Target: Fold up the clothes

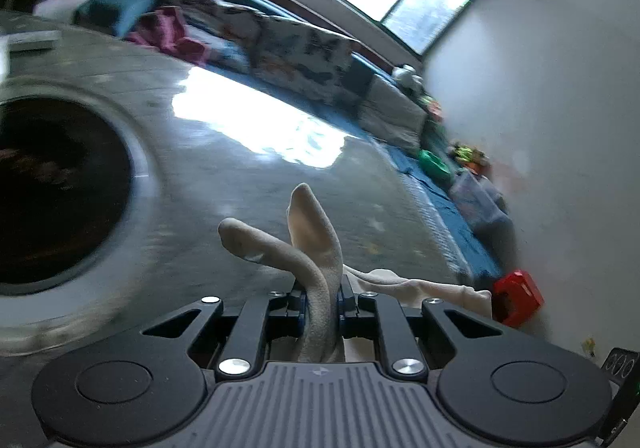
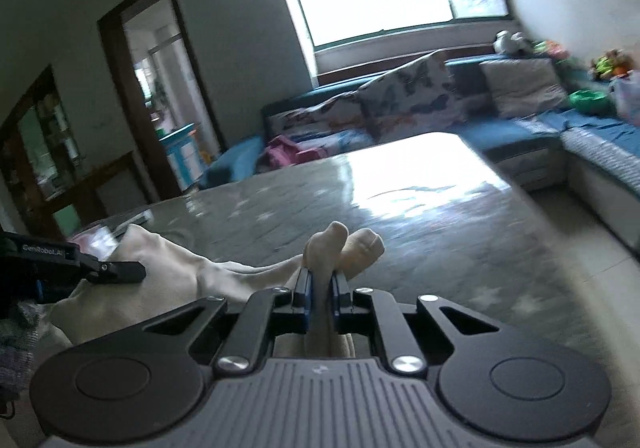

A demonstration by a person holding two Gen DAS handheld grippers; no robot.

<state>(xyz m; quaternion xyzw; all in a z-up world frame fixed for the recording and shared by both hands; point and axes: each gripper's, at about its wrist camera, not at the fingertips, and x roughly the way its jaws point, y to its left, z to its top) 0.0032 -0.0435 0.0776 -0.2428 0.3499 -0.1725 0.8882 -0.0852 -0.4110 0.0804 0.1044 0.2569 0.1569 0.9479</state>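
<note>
In the left wrist view, a round dark opening [image 1: 52,191] with a pale rim sits in the glossy grey table [image 1: 248,183], far to the left of the left claw [image 1: 322,302]. That claw is pinched narrow on a pale cream garment [image 1: 320,248]; two sock-like ends stick up and forward from between its fingers, and more of the cloth trails off to its right. Beyond it runs a blue sofa [image 1: 452,215], and a red box [image 1: 518,298] sits low to the right.

In the right wrist view, the left claw [image 2: 120,272] enters from the left, resting on the bunched cream garment [image 2: 160,280]. The right claw [image 2: 320,290] is closed narrow on the same cloth, two rounded ends poking up just ahead of its fingers, above the table [image 2: 420,207]
</note>
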